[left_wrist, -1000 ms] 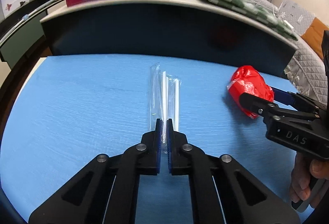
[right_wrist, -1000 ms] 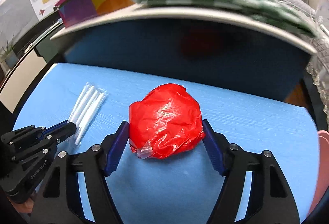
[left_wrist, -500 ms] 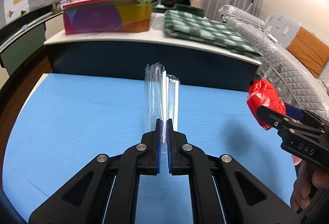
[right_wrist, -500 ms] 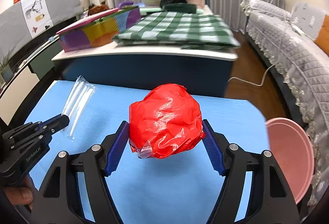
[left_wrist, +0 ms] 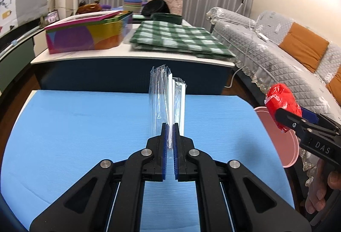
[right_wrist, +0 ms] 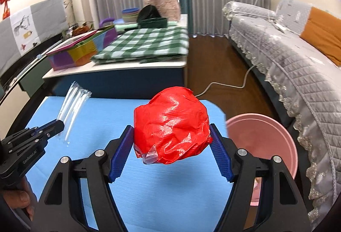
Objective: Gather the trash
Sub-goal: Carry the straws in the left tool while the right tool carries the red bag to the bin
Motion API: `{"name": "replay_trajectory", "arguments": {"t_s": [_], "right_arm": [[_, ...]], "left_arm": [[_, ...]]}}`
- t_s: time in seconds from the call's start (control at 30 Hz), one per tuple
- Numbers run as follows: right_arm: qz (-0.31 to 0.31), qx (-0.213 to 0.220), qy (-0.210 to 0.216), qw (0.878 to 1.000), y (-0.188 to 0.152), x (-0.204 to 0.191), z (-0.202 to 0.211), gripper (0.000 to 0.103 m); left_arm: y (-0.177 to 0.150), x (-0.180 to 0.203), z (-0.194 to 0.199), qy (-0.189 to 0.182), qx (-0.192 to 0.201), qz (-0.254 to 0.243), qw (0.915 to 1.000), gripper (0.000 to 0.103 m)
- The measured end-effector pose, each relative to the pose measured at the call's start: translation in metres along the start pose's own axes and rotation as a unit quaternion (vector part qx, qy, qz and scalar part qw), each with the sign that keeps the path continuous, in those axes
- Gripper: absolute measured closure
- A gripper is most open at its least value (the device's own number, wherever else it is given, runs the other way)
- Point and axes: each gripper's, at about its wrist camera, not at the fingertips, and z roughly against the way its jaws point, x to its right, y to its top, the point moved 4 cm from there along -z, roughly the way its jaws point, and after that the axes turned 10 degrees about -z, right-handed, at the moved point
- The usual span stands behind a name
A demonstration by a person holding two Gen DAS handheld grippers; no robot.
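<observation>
My left gripper (left_wrist: 169, 127) is shut on a bundle of clear-wrapped white straws (left_wrist: 168, 100), which sticks up and forward above the blue table (left_wrist: 74, 125). In the right wrist view the same straws (right_wrist: 72, 102) and the left gripper (right_wrist: 54, 126) show at the left. My right gripper (right_wrist: 171, 132) is shut on a crumpled red plastic ball (right_wrist: 170, 125), lifted off the table; both blue pads press its sides. From the left wrist view the red ball (left_wrist: 281, 102) and right gripper (left_wrist: 283, 117) hang at the right, over a pink basin (left_wrist: 279, 140).
The pink basin (right_wrist: 266, 142) stands on the floor past the table's right edge. Behind the table is a low cabinet (left_wrist: 127, 70) with a colourful box (left_wrist: 85, 36) and a green checked cloth (left_wrist: 177, 40). A grey sofa (right_wrist: 287, 57) runs along the right; a cable (right_wrist: 226, 85) lies on the floor.
Both grippers have risen off the table with their loads and swung right. The straws and red ball now hang in the air, and the pink basin has come into view.
</observation>
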Motion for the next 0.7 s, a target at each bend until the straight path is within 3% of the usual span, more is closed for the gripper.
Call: {"name": "replay_trajectory", "arguments": {"t_s": [0.7], "right_arm": [[-0.076, 0.032, -0.074, 0.994, 0.011, 0.123, 0.018, 0.033]], "left_arm": [[0.008, 0.092, -0.019, -0.056, 0.012, -0.042, 0.9975, 0.098]]}}
